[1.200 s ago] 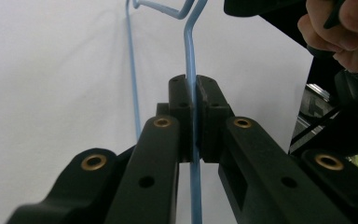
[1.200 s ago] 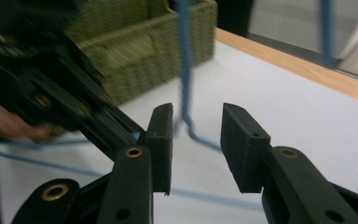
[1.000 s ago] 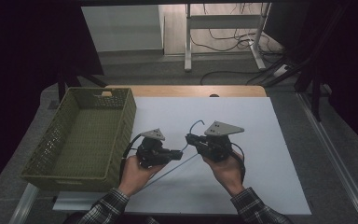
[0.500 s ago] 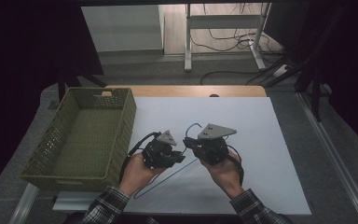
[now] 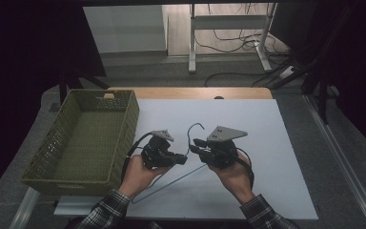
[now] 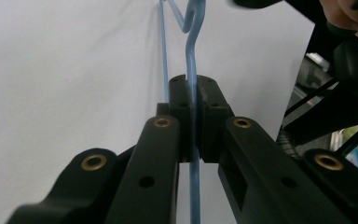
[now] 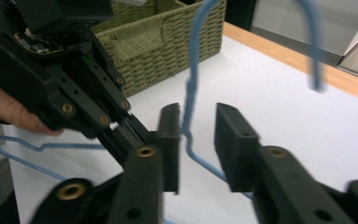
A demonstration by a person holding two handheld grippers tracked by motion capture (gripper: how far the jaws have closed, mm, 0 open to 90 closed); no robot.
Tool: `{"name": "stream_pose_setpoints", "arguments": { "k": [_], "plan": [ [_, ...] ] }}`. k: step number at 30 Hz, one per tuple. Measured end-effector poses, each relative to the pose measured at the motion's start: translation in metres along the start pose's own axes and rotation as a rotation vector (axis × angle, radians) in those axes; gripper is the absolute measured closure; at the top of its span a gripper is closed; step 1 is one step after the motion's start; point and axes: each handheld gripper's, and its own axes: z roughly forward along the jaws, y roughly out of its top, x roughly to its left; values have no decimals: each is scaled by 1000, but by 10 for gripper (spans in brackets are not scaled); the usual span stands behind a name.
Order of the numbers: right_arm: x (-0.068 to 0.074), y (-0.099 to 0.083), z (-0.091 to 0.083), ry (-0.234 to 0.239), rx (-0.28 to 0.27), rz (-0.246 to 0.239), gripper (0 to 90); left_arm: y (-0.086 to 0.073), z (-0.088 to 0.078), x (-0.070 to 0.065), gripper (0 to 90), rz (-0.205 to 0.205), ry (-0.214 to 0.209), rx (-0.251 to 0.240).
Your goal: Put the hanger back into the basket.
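Pinching a blue wire hanger (image 5: 181,172), the left tool (image 5: 180,159) has its two black jaws pressed together on the wire, as the left gripper view makes plain: the thin blue wire (image 6: 193,93) runs straight up through the narrow slit between the closed pads and bends into a twist beyond them. In the high view the hanger lies over the white surface (image 5: 276,143) between the two hands, its hook (image 5: 195,128) rising at the far side between the tools and one long arm slanting toward the near left. The right tool (image 5: 196,144) faces the left one from the right; its jaws have just been opening, and in the right gripper view they stand spread with the hanger's neck (image 7: 189,100) between them, close to the left pad, with a clear gap to the right pad. The same view shows the left tool (image 7: 121,123) gripping the wire just beside those jaws. A green woven basket (image 5: 124,124) stands on the left part of the surface, near the left hand (image 5: 138,174). The right hand (image 5: 233,176) holds its tool from below. No brand, label or writing can be read on any item.
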Motion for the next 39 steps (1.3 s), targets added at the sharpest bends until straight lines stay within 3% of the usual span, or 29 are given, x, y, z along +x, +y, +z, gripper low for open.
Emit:
{"name": "stream_pose_setpoints", "arguments": {
  "k": [5,14,17,29,34,39],
  "plan": [
    [-9,-6,-18,-5,-2,24,583,0,-10,5,868,-37,-5,-21],
    [-24,-26,-48,6,25,100,356,7,-32,8,869,-48,8,-28],
    [-26,-30,-55,9,27,103,311,10,-42,9,868,-55,10,-48],
    [-37,-48,-78,-11,40,137,125,14,-104,22,868,-61,85,-118],
    [-39,-54,-81,-23,53,140,103,11,-126,29,868,-65,117,-140],
    [-42,-62,-85,-34,64,154,78,3,-161,42,868,-76,167,-181]
  ]
}}
